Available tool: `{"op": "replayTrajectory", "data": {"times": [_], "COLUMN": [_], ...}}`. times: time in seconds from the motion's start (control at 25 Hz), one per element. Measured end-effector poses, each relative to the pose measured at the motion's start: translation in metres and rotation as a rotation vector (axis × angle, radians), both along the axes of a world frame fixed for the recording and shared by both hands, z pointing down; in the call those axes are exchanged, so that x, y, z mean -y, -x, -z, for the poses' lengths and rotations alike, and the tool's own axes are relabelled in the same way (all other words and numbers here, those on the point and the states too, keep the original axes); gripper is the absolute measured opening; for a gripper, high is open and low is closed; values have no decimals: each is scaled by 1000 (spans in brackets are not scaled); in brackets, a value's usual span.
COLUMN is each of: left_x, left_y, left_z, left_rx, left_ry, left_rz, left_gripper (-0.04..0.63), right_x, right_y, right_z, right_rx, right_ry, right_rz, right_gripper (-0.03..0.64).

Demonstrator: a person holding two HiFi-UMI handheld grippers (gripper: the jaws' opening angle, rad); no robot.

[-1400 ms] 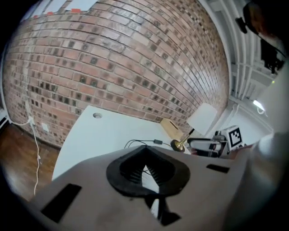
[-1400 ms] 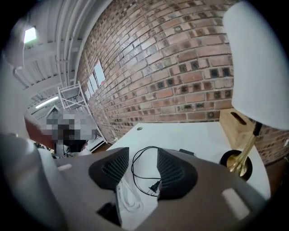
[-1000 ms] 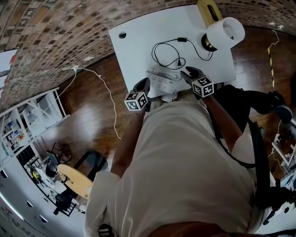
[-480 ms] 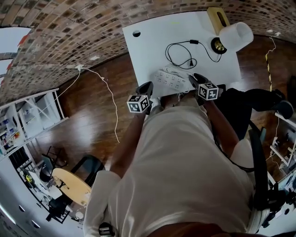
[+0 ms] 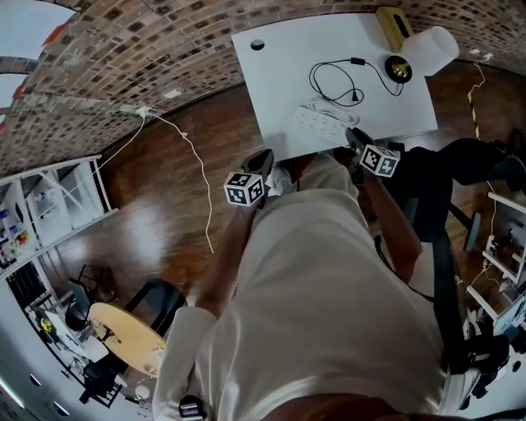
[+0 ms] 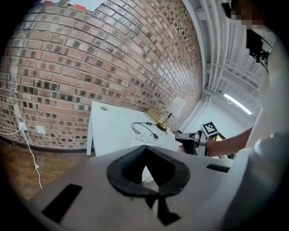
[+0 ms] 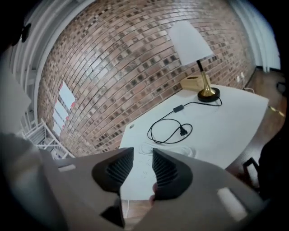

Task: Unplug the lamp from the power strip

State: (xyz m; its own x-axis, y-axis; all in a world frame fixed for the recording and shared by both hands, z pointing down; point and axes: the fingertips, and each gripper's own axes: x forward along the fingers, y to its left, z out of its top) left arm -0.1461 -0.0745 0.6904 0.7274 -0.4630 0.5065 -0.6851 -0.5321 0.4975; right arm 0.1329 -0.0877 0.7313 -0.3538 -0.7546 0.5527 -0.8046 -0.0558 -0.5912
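Observation:
The lamp, with its white shade (image 5: 433,49) and brass base (image 5: 399,68), stands at the far right of the white table (image 5: 279,74). Its black cord (image 5: 337,82) lies coiled, and the plug (image 7: 183,131) rests loose on the tabletop, apart from the white power strip (image 5: 320,125). My left gripper (image 5: 259,160) hangs off the table's near-left edge, its tips touching with nothing held (image 6: 144,151). At the near edge beside the strip, my right gripper (image 5: 357,140) has its jaws closing with only a bare gap between them (image 7: 143,155). The strip (image 7: 151,160) is partly hidden behind those jaws.
A wooden box (image 5: 393,20) sits behind the lamp. The table has a cable hole (image 5: 258,44) at its far left corner. A brick wall runs behind. A white cable (image 5: 193,164) trails over the wood floor at the left, and a black chair (image 5: 460,173) stands at the right.
Both grippers have drawn back from over the power strip to the table's near edge. The table now sits farther away in the head view.

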Motion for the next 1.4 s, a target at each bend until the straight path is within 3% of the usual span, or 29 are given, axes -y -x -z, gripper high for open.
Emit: {"op": "replayTrajectory", "data": {"times": [0.16,0.44,0.56,0.68,1.0,1.4], "left_x": [-21,-39,-45,-51,-66,-121], "left_y": [20,33,31,21,-18,-67], "left_z": [-3,6,2,7,41,43], "left_rx": [-7,-15,-6,19,37,68], "left_ry": [-28,-67,-51,-48,-81,-91], "left_rz": [-18,-31,-23,-29,35,17], "left_gripper": [0,0,0,0,0,0], "right_x": [-17,-39,-44,-48,-64,-100], "right_y": [16,32,38,37,12,-12], "right_z": [6,23,26,26,39,38], "right_rx": [31,-48,-138,-204,-228,-240], "right_ry": [-15,-22,1,12,13,7], "right_rz": [-85,-58,9,72,131,206], "right_gripper": [117,120,129,129,126,126]}}
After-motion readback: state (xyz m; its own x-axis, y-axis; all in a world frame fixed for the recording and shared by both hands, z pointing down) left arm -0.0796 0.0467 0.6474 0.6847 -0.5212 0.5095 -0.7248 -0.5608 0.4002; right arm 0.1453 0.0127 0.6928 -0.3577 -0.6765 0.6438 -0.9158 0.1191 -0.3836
